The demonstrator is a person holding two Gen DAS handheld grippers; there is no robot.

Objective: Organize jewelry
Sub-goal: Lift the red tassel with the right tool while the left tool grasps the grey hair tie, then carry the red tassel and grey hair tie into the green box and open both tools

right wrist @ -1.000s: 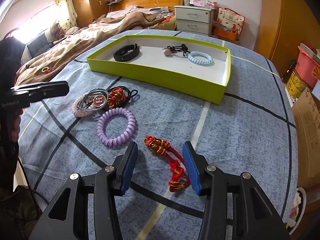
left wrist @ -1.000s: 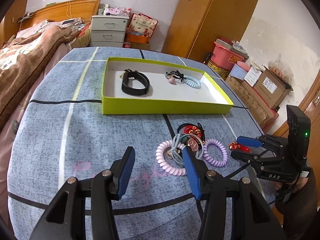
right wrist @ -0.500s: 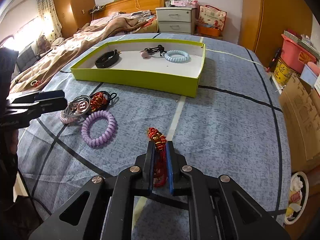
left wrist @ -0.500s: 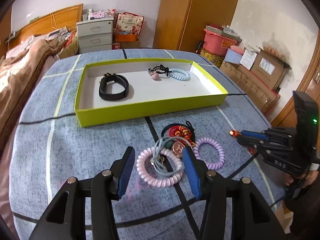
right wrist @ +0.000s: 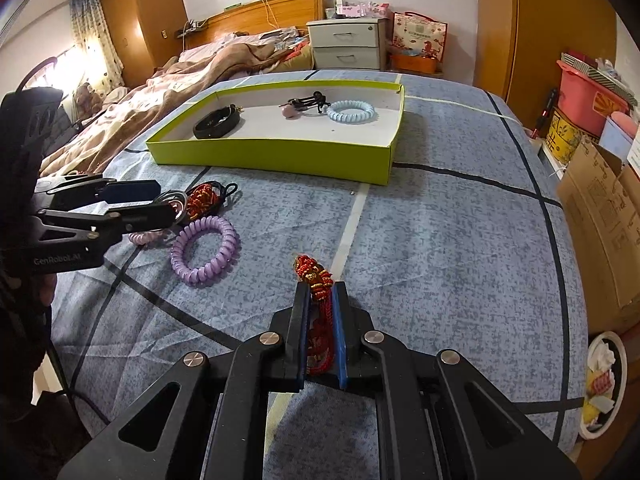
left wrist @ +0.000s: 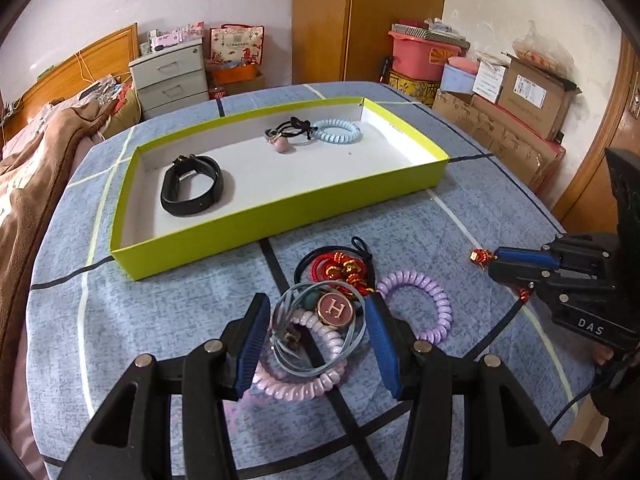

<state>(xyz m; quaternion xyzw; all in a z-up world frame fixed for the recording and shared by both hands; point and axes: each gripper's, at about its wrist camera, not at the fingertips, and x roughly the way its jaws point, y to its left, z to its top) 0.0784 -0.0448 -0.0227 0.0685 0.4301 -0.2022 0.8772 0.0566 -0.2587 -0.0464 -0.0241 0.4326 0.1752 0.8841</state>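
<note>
Surroundings: bed (right wrist: 168,80) with brown blanket, grey drawers (left wrist: 170,76), wardrobe (left wrist: 360,16), cardboard boxes (left wrist: 532,96) and a pink bin (left wrist: 420,56) ring the blue checked tabletop (right wrist: 460,220).

Loose pile: pink coil tie (left wrist: 304,384), grey band with an "H" charm (left wrist: 336,309), red-gold beaded cord (left wrist: 340,266) on a black loop, all overlapping; purple coil tie (right wrist: 206,250) just beside them.

Left claw (left wrist: 316,336): open, its jaws just closing a little, astride the pink tie and charm, pads not pressing.

Right claw (right wrist: 320,312): closed on a red knotted cord (right wrist: 316,276), gold-beaded knot sticking out past the tips.

Green tray (left wrist: 280,216), white inside: black strap (left wrist: 192,186), black tie with pink bead (left wrist: 290,136), blue coil tie (left wrist: 336,131) touching it.
</note>
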